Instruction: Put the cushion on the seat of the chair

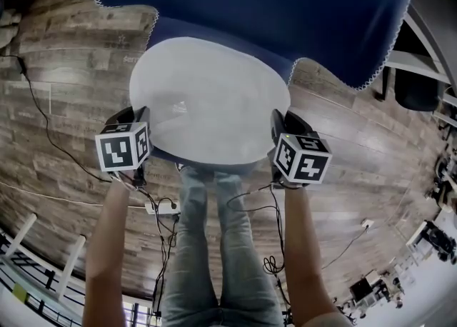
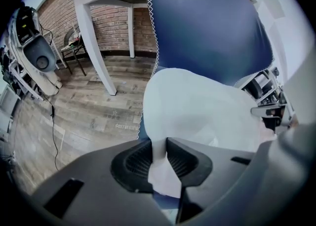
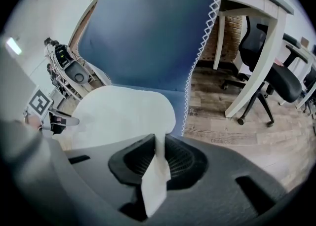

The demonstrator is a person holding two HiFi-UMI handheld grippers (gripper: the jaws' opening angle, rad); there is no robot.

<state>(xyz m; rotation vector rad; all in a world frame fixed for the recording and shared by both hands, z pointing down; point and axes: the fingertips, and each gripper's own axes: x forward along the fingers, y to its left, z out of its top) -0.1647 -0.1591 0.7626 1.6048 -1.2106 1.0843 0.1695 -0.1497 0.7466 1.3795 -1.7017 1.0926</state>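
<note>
While the person gripped it from both sides, the left gripper [image 2: 159, 152] had its fingers [image 2: 134, 163] drawn almost together on a pinched fold of the cushion [image 1: 211, 101], with white fabric filling the narrow gap between the pads. The right gripper [image 3: 159, 147] was the same: its fingers [image 3: 180, 158] were nearly closed and clamped on a flap of the cushion's edge that hung down between them.

Just beyond both sets of fingertips the cushion spread out flat, a pale oval with its broad face up. Its long axis ran straight from one pair of fingers to the other.

Directly under it lay the dark blue seat [image 1: 166, 29] of the chair [image 1: 285, 11], showing as a thin rim past the cushion's edges. Whether the cushion already rested on the seat or hung just above it could not be told.

Beyond the cushion, on the side away from the fingers, the blue backrest [image 3: 143, 32] rose with white zigzag stitching along its border.

Farther out was a wood-plank floor [image 1: 64, 97] with cables [image 1: 43, 122], white table legs [image 2: 94, 42], and a black office chair [image 3: 269, 74].
</note>
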